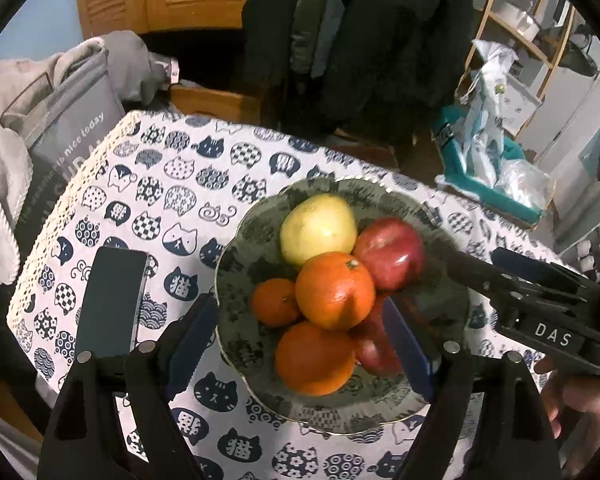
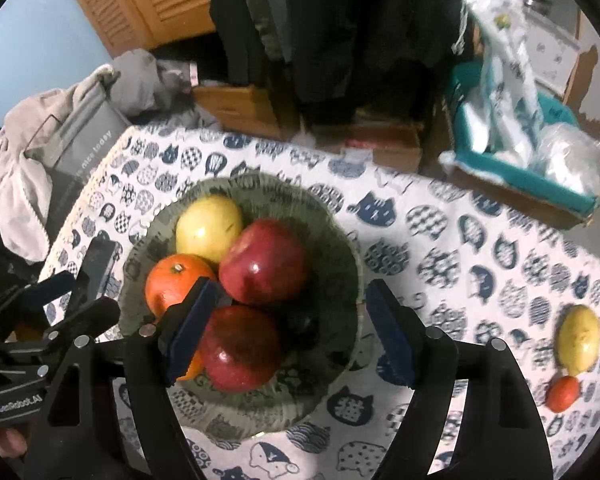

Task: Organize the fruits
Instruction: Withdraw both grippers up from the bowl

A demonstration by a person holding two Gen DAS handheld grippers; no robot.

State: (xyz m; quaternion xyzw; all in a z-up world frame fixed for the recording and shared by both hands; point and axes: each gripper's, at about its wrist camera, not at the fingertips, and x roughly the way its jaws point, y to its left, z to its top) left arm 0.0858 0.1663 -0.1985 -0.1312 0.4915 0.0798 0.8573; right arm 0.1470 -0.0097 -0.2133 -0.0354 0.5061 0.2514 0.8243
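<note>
Both grippers above one dark green patterned ceramic bowl (image 2: 340, 248) on a white tablecloth printed with navy cat faces (image 2: 480, 240); fruit piled inside the bowl, some fruit left outside.

Right gripper (image 2: 288, 340): fingers apart, no pad pressing on anything; a dark red round apple (image 2: 240, 346) low between the fingers, close beside the left pad (image 2: 192, 332), whether touching it cannot be told; wide gap to the right pad (image 2: 390, 338); looks like a release just finished, apple resting in the bowl. Beyond the fingertips, a second red apple (image 2: 266, 266), a pale yellow-green pear (image 2: 208, 226) and a bright orange with a stem mark (image 2: 172, 284).

Left gripper (image 1: 300, 340): fingers wide open, holding nothing; a large smooth orange (image 1: 314, 358) and another orange (image 1: 334, 290) between the fingers but lower, in the bowl; a small mandarin (image 1: 274, 302) nearer to the left finger; a flat black phone (image 1: 112, 304) outside the left finger, on the cloth.

Step in hand, as a judgement: placing of one apple into the bowl, near its end.

Still outside, far to the right of the right fingers: a yellow lemon-like fruit (image 2: 580, 340) and a small red-orange mandarin (image 2: 564, 394), just beside each other on the cloth.

Next move probably: lifting clear of the pile without knocking the stacked fruit; then swinging right, with fingers open around one of the two loose fruits; gentle closing, because round fruit rolls easily.
</note>
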